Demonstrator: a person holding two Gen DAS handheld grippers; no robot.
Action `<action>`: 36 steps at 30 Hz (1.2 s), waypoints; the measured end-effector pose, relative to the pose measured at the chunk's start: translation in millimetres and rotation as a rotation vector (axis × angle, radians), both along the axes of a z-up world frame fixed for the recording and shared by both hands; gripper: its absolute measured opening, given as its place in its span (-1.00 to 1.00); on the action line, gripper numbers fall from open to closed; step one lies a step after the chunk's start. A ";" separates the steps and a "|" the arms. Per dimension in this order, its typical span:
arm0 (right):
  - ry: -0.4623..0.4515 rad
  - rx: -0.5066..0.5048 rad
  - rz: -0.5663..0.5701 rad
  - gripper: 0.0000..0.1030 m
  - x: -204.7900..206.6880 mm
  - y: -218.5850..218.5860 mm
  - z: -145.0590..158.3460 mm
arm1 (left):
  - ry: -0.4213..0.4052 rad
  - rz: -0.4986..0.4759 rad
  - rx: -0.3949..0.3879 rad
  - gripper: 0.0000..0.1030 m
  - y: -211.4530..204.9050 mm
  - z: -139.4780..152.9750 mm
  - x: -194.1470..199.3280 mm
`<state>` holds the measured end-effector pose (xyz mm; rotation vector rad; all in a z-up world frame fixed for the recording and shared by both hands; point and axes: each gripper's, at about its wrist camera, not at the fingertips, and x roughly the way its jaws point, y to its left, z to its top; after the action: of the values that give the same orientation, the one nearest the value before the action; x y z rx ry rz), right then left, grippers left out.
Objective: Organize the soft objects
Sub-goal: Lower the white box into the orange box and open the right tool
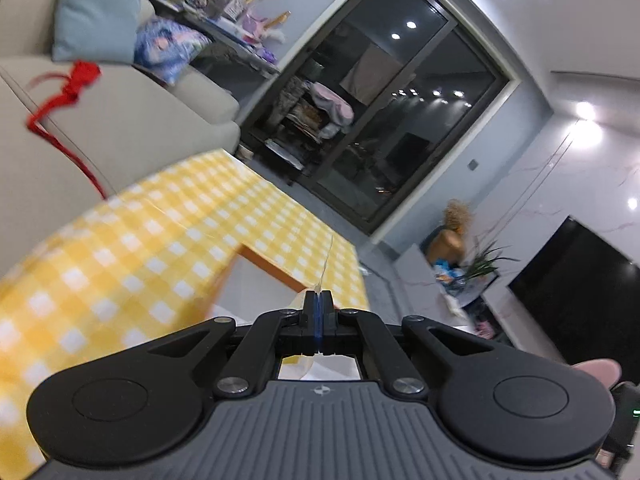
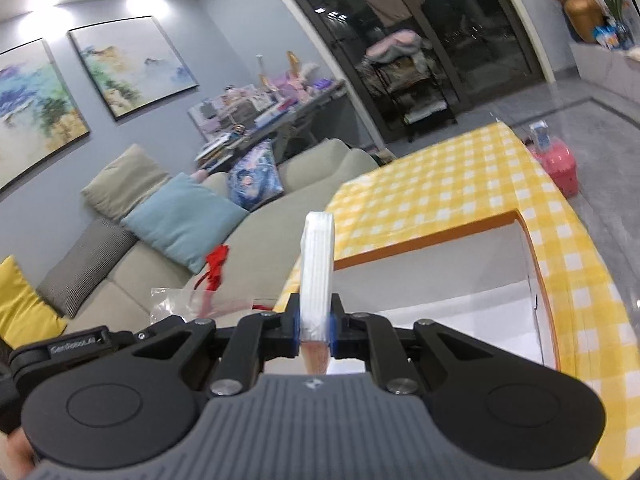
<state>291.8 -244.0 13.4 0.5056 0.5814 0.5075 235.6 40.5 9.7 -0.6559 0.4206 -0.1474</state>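
Observation:
My right gripper [image 2: 316, 314] is shut on a white, ribbed, folded soft pack [image 2: 318, 256] that stands upright between the pads, with a pinkish end below them. My left gripper [image 1: 318, 296] is shut on the thin edge of a clear plastic bag [image 1: 327, 258]. In the right wrist view that bag [image 2: 180, 300] hangs out to the left, in front of the sofa. A red knotted ribbon [image 1: 78, 82] [image 2: 216, 266] lies on the beige sofa seat. An open white box with an orange rim [image 2: 440, 280] [image 1: 260, 276] sits on the yellow checked table just beyond both grippers.
The yellow checked tablecloth [image 2: 440, 176] covers the table on the right. The beige sofa [image 2: 256, 240] carries a blue cushion [image 2: 184, 216], a grey one and a yellow one. A pink basket [image 2: 560, 168] stands on the floor past the table. Glass doors and a cluttered side table are behind.

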 end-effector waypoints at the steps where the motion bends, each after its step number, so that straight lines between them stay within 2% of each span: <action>1: 0.015 0.009 -0.004 -0.79 10.1 -1.0 -4.7 | 0.003 -0.006 0.002 -1.00 -4.5 -3.5 8.5; 5: 0.033 0.030 -0.020 -0.79 39.2 -1.0 -17.3 | 0.000 0.008 0.051 -1.00 -19.1 -7.3 35.6; 10: 0.037 0.038 -0.016 -0.79 59.5 -2.7 -34.8 | -0.108 -0.006 0.026 -1.00 -27.7 9.8 49.1; 13: 0.087 0.060 -0.028 -0.79 67.8 -5.2 -47.7 | -0.119 0.000 0.052 -1.00 -33.1 17.3 54.4; 15: 0.119 0.077 -0.018 -0.79 68.4 -7.3 -57.3 | -0.088 0.008 0.063 -1.00 -36.1 9.7 57.6; 20: 0.180 0.065 -0.023 -0.79 70.2 -10.1 -73.9 | 0.128 0.017 0.069 -1.00 -43.9 -30.3 74.8; 23: 0.220 0.064 -0.022 -0.79 71.9 -10.8 -80.8 | 0.246 0.054 0.162 -1.00 -52.4 -44.1 79.3; 25: 0.246 0.029 -0.020 -0.79 72.7 -7.2 -83.8 | 0.311 0.083 0.237 -1.00 -56.9 -49.9 82.7; 27: 0.254 -0.004 -0.013 -0.79 72.8 -4.1 -86.2 | 0.357 0.092 0.241 -1.00 -55.2 -57.5 82.2; 29: 0.255 -0.014 -0.002 -0.79 73.7 -1.3 -87.9 | 0.410 0.072 0.168 -1.00 -47.2 -70.0 86.6; 30: 0.254 -0.014 0.001 -0.79 74.3 -1.0 -89.0 | 0.425 0.066 0.164 -1.00 -45.5 -74.1 87.9; 32: 0.256 -0.013 0.008 -0.79 75.7 -0.5 -89.0 | 0.426 0.068 0.234 -0.99 -51.4 -74.0 87.2; 33: 0.257 -0.011 0.010 -0.79 76.0 -0.3 -90.0 | 0.428 0.064 0.254 -0.97 -54.6 -73.4 86.8; 34: 0.258 -0.011 0.013 -0.79 76.0 0.3 -90.1 | 0.429 0.062 0.265 -0.77 -57.2 -73.1 86.0; 36: 0.258 -0.016 0.021 -0.79 75.5 0.5 -91.4 | 0.415 0.062 0.261 -0.51 -59.6 -72.6 82.5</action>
<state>367.2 -243.5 -78.0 0.5547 0.8377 0.4597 318.1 -19.1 -62.9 -0.4384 0.8030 0.1050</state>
